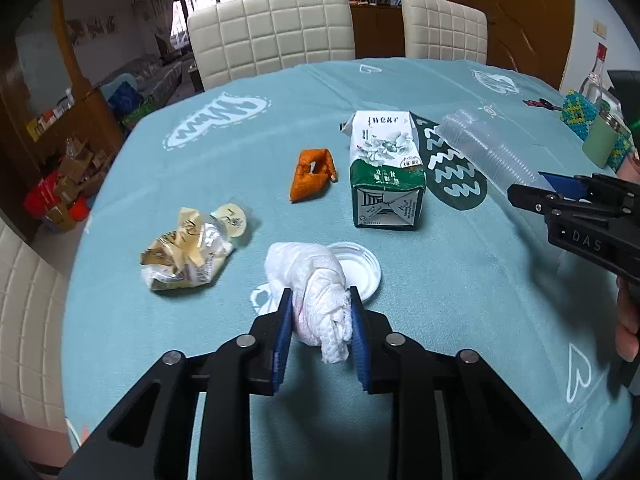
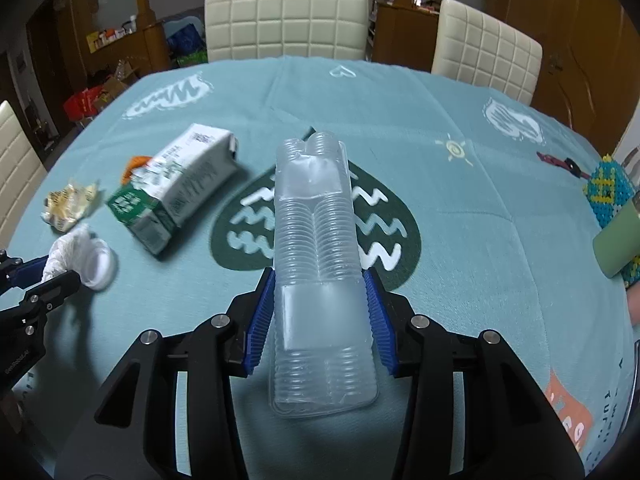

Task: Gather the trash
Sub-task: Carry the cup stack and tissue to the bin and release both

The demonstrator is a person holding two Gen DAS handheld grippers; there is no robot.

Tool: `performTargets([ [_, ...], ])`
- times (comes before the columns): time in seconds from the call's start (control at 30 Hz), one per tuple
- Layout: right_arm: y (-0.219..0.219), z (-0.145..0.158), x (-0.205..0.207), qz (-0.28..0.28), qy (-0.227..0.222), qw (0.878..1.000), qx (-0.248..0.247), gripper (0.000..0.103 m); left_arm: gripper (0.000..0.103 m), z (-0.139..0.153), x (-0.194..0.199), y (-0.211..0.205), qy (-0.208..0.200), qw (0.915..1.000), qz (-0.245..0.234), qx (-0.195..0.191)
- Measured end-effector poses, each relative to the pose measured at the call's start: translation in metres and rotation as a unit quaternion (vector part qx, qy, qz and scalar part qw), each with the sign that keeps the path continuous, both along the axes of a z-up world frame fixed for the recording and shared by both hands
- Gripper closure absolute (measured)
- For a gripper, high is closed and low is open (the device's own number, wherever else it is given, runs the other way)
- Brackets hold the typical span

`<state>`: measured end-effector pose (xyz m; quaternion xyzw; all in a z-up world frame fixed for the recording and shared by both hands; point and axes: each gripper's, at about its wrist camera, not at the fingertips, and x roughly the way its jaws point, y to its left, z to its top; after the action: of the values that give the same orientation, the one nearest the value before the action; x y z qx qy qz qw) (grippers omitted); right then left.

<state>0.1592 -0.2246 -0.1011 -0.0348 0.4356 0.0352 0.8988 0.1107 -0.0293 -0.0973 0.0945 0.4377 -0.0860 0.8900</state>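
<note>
Left gripper (image 1: 320, 300) jaws narrowed onto the crumpled white tissue (image 1: 316, 292), pinching its near end; the wad sits toward the table's (image 1: 460, 280) near edge, partly over a white plastic lid (image 1: 360, 266) lying flat on the teal cloth. Right gripper (image 2: 320, 280) jaws clamped on the clear ribbed plastic tray (image 2: 316, 248), blue pads against both long sides; whether the tray touches the cloth, can't tell. Milk carton (image 1: 384, 168) lies on its side mid-table, orange wrapper (image 1: 314, 174) just left of it, not touching. Crumpled yellow wrapper (image 1: 188, 256) toward the left edge, well apart from the carton. Green cup (image 1: 600, 142) and beaded box (image 1: 578, 114) at the right edge.
</note>
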Motion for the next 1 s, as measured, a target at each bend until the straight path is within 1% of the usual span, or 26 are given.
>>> performTargets([
  [0.17, 0.013, 0.019, -0.009, 0.011, -0.024, 1.0, 0.004, 0.057, 0.079, 0.013, -0.014, 0.01, -0.022, 0.9998, 0.002, -0.002],
  [0.43, 0.055, 0.049, -0.031, 0.061, -0.061, 0.996, -0.008, 0.057, 0.079, 0.032, -0.032, 0.032, -0.053, 0.9984, 0.019, -0.004],
  [0.7, 0.103, 0.059, -0.042, 0.112, -0.067, 0.991, -0.013, 0.057, 0.079, 0.039, -0.045, 0.065, -0.071, 0.9963, 0.049, -0.004],
  [1.0, 0.168, 0.063, -0.046, 0.175, -0.063, 0.982, -0.011, 0.057, 0.079, 0.041, -0.06, 0.116, -0.085, 0.9912, 0.102, 0.006],
])
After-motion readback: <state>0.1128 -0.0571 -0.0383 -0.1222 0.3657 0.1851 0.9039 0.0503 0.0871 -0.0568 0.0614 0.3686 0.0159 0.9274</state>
